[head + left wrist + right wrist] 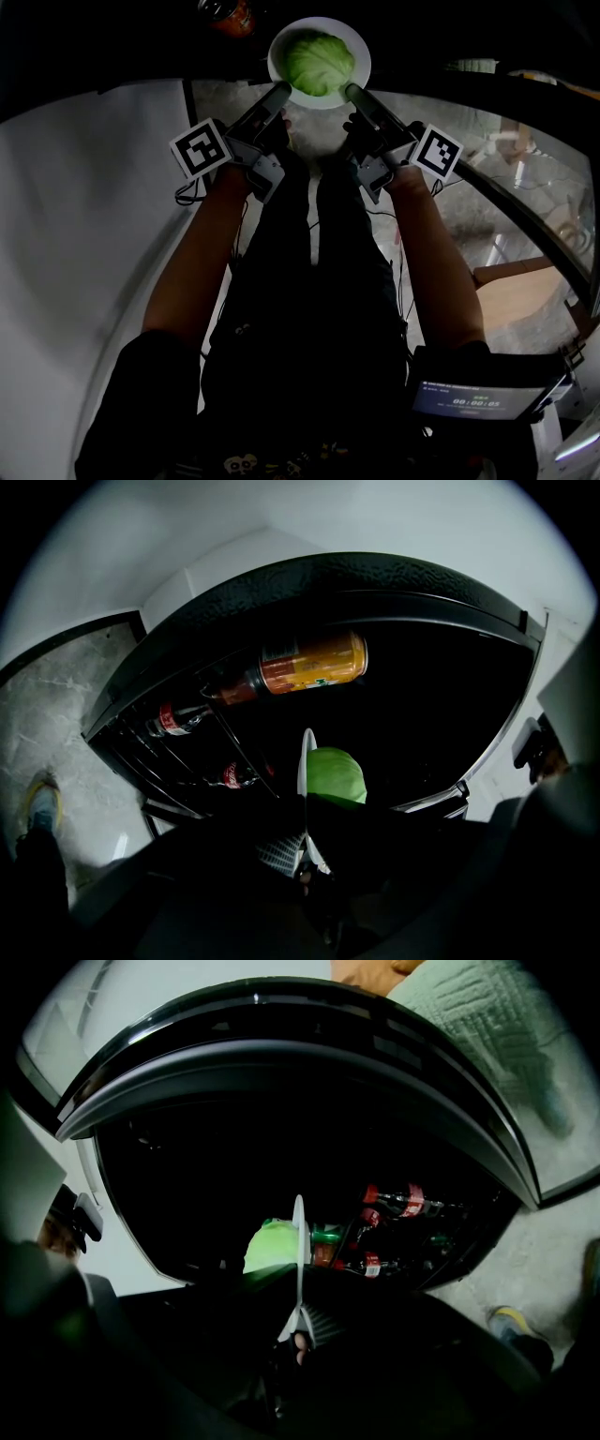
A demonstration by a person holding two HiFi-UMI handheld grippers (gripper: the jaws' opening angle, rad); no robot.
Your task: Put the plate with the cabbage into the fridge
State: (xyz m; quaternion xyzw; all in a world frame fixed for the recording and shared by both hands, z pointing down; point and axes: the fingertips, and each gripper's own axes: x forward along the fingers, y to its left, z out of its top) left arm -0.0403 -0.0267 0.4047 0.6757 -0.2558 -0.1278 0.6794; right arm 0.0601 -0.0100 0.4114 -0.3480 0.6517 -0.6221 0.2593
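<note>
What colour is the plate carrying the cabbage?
Plain white, no visible pattern; the plate shows best in the head view, under the green cabbage.

Fridge interior [431,714] dark, orange bottle [228,13] cut by top edge; plate [304,757] rim partly behind left claw [304,808]

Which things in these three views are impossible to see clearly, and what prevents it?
- Shelves: the fridge is black inside in both gripper views, so no place for the plate shows.
- Gripped rim: covered by the left gripper and right gripper.
- Plate top under the cabbage: hidden by it, head view.
- Labels on the bottles: too small and dark.
- Text on the screen: too small, head view.
</note>
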